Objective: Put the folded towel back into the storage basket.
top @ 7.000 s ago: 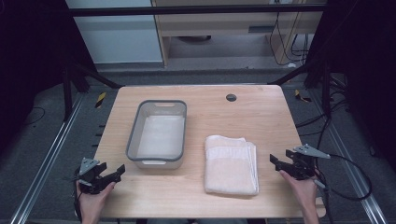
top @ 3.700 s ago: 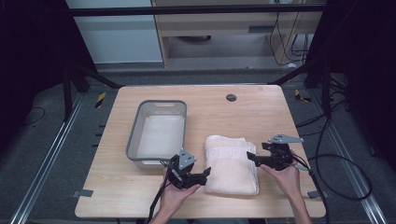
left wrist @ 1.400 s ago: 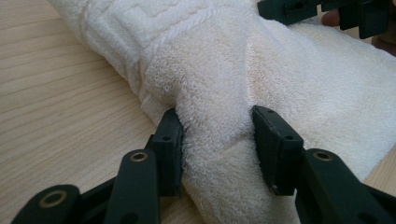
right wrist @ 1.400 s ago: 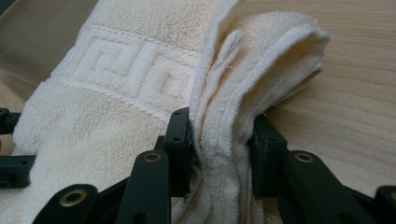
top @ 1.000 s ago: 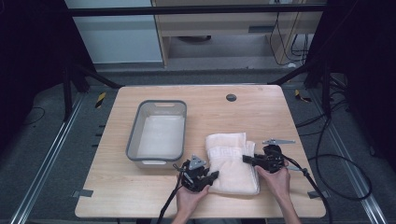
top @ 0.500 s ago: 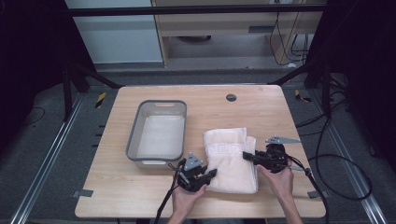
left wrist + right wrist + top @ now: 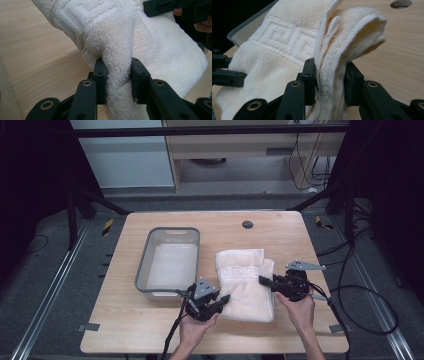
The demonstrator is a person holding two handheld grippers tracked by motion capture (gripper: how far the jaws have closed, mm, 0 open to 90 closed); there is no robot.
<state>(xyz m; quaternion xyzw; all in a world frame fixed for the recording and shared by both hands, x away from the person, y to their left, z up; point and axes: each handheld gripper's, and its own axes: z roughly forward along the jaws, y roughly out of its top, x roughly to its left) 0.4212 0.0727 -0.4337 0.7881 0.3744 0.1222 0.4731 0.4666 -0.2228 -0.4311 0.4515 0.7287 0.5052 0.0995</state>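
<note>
Towel [image 7: 244,281] between left tongs [image 7: 223,301] and right tongs [image 7: 264,281], pinched.

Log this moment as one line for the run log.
left gripper: shut on white towel | right gripper: shut on its opposite edge | grey plastic tub: beside towel, empty | wooden table

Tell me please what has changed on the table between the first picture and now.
Both claws came in from the near corners of the table to the towel. The left claw closed on its near left edge, the right claw on its right edge, and the towel is now bunched and partly lifted, its patterned border showing. The grey bin stayed where it was.
</note>
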